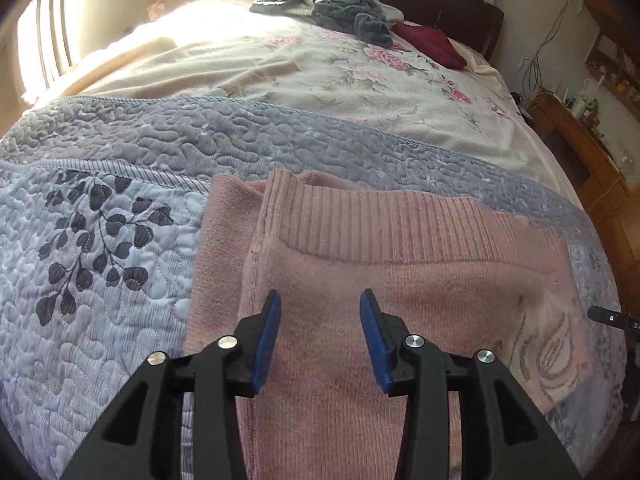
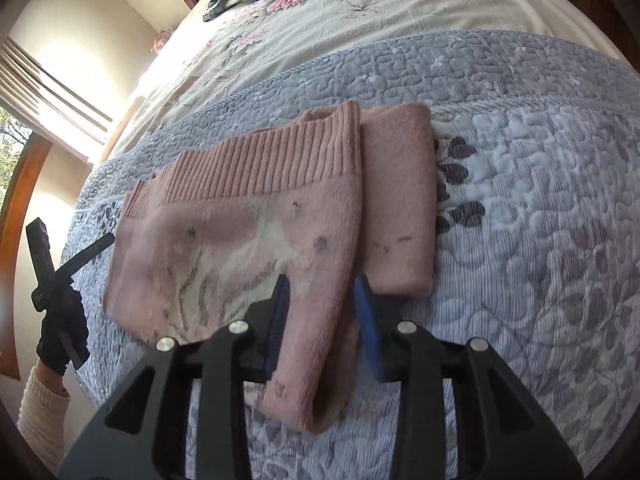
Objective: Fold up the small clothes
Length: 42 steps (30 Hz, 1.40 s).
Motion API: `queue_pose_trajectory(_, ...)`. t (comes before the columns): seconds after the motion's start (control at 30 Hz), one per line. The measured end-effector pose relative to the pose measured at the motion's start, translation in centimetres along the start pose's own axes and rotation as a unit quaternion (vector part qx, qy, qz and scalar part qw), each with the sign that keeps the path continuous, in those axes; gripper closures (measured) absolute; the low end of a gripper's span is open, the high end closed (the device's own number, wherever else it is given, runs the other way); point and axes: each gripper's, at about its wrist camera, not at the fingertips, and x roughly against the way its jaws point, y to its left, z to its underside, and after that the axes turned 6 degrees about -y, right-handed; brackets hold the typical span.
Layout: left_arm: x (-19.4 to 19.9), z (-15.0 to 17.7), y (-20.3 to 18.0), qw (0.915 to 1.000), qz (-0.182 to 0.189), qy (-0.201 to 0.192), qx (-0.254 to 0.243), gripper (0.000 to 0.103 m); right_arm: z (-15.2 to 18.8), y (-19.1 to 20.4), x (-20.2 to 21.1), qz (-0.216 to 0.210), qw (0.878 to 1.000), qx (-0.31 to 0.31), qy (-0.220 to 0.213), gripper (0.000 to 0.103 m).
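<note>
A grey-blue quilt (image 1: 120, 280) with dark leaf prints covers the lower frame. Above it lies a floral sheet (image 1: 360, 80). At the top sit grey clothes (image 1: 340, 8) and a red cloth (image 1: 432, 42). A window (image 2: 24, 128) glows left.

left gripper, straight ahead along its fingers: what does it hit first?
Most likely the pink sweater: the open left gripper sits just above its knit body, aimed toward the ribbed band. Beyond that lies the blue quilt. Height above the fabric is unclear.
</note>
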Motion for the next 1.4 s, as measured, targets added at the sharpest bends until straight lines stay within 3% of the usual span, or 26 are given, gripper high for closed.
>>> queue_pose_trajectory(0.2,0.7,4.3,-2.5,0.9995,0.012,0.027,-0.013,0.059,5.5,1.2,-0.5,0.016,0.999,0.03,0.037,0.069)
queue_pose_trajectory(0.3,0.0,5.4,-2.7,0.999,0.004,0.043,-0.012,0.059,6.1,1.1,-0.7,0.001,0.999,0.016,0.045,0.092)
queue_pose_trajectory(0.37,-0.7,5.9,-2.5,0.9984,-0.003,0.054,-0.012,0.059,5.9,1.1,-0.2,-0.006,0.999,0.004,0.04,0.095)
queue_pose_trajectory(0.7,-1.8,6.3,-2.0,0.9978,-0.006,0.064,-0.015,0.058,6.1,0.2,-2.0,0.03,0.998,-0.002,0.063,0.095)
queue_pose_trajectory(0.83,-1.6,5.6,-2.5,0.9973,-0.013,0.07,-0.014,0.058,4.9,-0.2,-1.1,0.002,0.998,-0.013,0.06,0.086)
queue_pose_trajectory(0.9,-1.2,4.8,-3.1,0.998,-0.003,0.063,-0.011,0.058,3.8,-0.6,0.1,-0.007,0.999,-0.02,0.04,0.068)
queue_pose_trajectory(0.97,-0.7,3.8,-4.1,0.9986,0.007,0.05,-0.016,0.057,2.5,-1.4,1.3,-0.018,0.999,-0.035,0.018,0.041)
queue_pose_trajectory(1.03,-0.7,2.7,-5.4,0.9987,0.021,0.042,-0.02,0.055,1.0,-2.5,1.7,-0.02,0.999,-0.049,0.009,0.035)
queue_pose_trajectory(1.27,-3.5,0.8,-8.5,0.9981,0.035,0.047,-0.02,0.054,-2.7,-6.0,-1.9,-0.034,0.995,-0.082,0.041,0.033)
queue_pose_trajectory(1.4,-5.0,0.7,-8.4,0.9979,0.037,0.054,-0.003,0.054,-3.6,-6.6,-4.1,-0.083,0.99,-0.1,0.058,0.032)
